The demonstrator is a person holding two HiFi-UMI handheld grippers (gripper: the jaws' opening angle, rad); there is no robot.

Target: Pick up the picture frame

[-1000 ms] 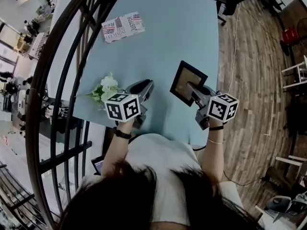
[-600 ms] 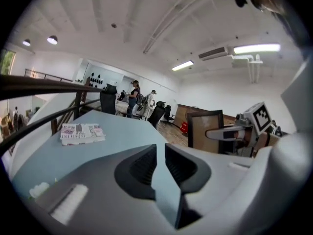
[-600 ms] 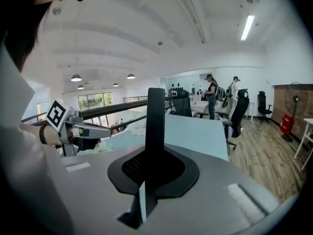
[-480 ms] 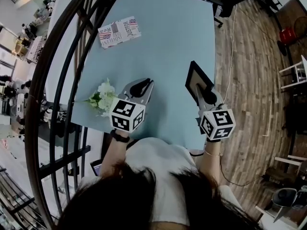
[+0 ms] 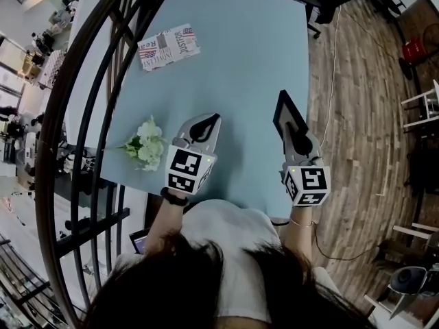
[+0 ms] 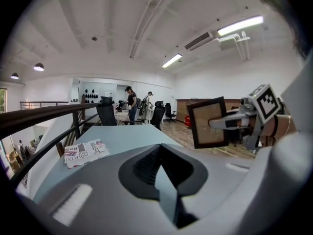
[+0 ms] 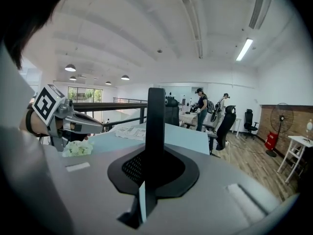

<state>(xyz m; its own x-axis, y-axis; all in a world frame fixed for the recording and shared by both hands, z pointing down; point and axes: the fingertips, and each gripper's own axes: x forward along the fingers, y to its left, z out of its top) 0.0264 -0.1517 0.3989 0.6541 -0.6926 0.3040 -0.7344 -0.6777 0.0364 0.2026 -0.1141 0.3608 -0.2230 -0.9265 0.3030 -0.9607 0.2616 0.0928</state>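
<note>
Tipped up since a second ago, the frame (image 5: 287, 114) now hangs edge-on above the pale blue tabletop (image 5: 240, 53), pinched by the right gripper (image 5: 295, 137); the left gripper (image 5: 204, 125) is closed, empty. Left gripper view: held by one side only, it could swing loose. Right gripper view: thin rim clamped; open office, wood floor (image 7: 257, 158) beyond.

Printed paper (image 5: 169, 46) near far left corner of table (image 5: 247, 67): large red heading "Rea", rest cut off. "INNOCENT" in block capitals beneath. "JUSTFOR" in side column, flag prints beside it. Smaller print too fine to read. Marker cubes (image 5: 189, 171) (image 5: 307, 185) at table's near edge: black-white square codes.
</note>
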